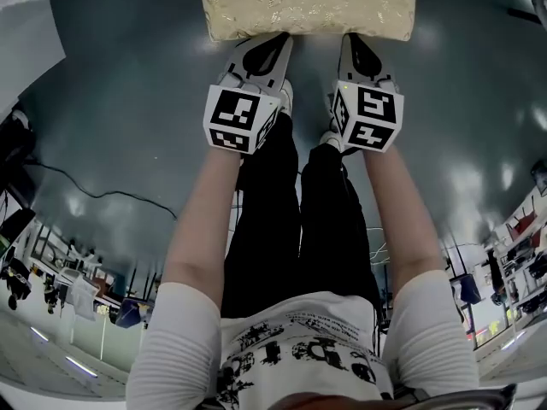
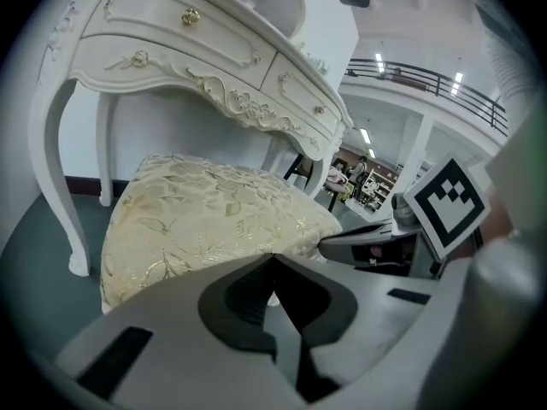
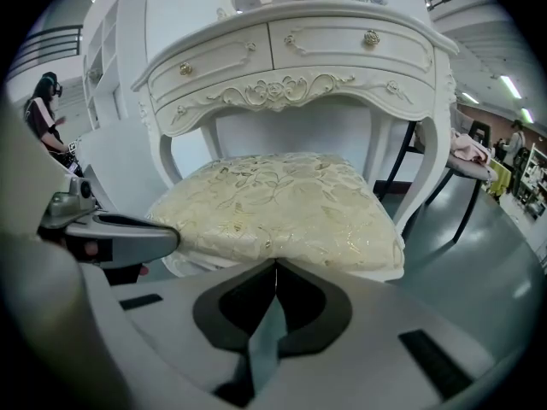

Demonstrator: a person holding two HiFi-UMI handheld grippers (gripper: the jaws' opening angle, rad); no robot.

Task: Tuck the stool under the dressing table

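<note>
We had both tools set against the stool (image 1: 308,5), at the near edge of its cream, leaf-patterned cushion. The left hand-held gripper (image 1: 279,39) had its jaws closed tip to tip with nothing between them, and the left gripper view showed those tips (image 2: 273,255) right at the seat's (image 2: 205,216) front edge. The right hand-held gripper (image 1: 351,38) was likewise pinched shut and empty, its tips (image 3: 275,263) meeting the cushion (image 3: 282,203) just beside the other tool. We could not be sure whether either tip was pressing or only touching.

The stool stood on the grey floor (image 1: 128,101) in front of the white dressing table (image 3: 299,67). It sat between the table's curved front legs, with the far side of the seat reaching about to the carved apron. From the left, the table (image 2: 171,49) rose above and beyond the cushion.

We judged this to be the pushing step, with the seat partway in at most. The next move called for an even shove from both tools together, straight ahead and level. That way the stool would slide without turning into a leg, and the closed tips would not ride up over the soft cushion.
</note>
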